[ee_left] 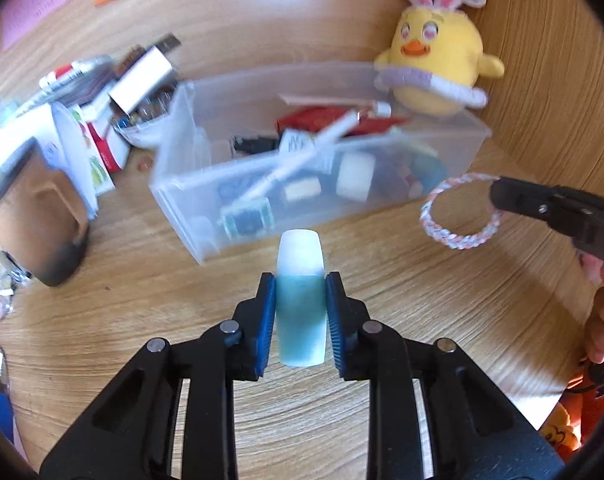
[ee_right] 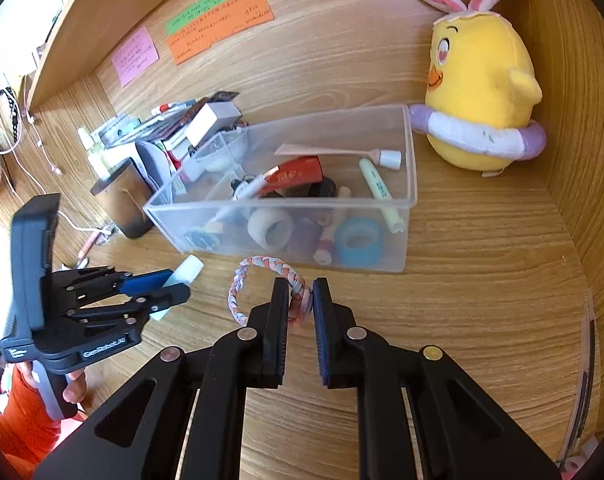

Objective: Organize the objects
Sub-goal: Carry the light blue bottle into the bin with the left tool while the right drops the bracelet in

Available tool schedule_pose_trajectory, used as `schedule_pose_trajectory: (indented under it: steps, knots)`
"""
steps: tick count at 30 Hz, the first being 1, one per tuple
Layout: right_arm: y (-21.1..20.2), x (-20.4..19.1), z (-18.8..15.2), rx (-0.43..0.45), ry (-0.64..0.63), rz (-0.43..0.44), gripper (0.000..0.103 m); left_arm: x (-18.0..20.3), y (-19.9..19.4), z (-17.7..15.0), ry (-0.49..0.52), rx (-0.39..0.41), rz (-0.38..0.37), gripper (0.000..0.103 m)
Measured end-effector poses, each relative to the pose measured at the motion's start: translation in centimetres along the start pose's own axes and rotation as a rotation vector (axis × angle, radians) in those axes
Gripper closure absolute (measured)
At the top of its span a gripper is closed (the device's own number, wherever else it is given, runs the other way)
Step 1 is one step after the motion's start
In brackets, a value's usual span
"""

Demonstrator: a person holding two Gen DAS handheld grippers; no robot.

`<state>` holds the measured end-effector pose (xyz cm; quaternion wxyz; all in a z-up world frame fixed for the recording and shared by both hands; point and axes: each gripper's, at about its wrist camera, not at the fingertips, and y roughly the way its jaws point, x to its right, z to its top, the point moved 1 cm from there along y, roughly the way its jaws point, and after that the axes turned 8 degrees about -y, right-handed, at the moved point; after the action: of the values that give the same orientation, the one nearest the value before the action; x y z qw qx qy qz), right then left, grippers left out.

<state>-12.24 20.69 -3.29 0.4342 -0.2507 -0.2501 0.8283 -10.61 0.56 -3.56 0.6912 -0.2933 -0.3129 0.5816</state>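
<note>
My left gripper is pinching a stubby rounded stick, teal plastic body with a frosted white cap, held just short of the clear plastic bin at 12 o'clock. My right gripper is clamped on a braided pink, white and pale-blue cord ring dangling at its 11 o'clock.

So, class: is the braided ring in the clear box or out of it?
Out. The braided ring hangs pinched in the right tongs, in front of the clear box.
</note>
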Motion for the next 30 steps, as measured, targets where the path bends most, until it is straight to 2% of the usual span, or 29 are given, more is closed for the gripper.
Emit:
schedule_pose_trajectory:
  steps: [12,21,30]
  knots:
    - [-1.5,-1.1,3.8,0.116,-0.014,0.025,0.092,0.2,-3.8,2.6,-0.050,0.133,-0.040,0.079]
    - [-1.9,-0.8,6.2,0.160,-0.030,-0.018,0.092,-0.3,-5.3,5.2,-0.068,0.211,-0.059,0.079]
    - [-0.4,0.5,7.8,0.151,-0.023,-0.066,0.092,-1.1,-3.9,7.9,-0.091,0.219,-0.060,0.079]
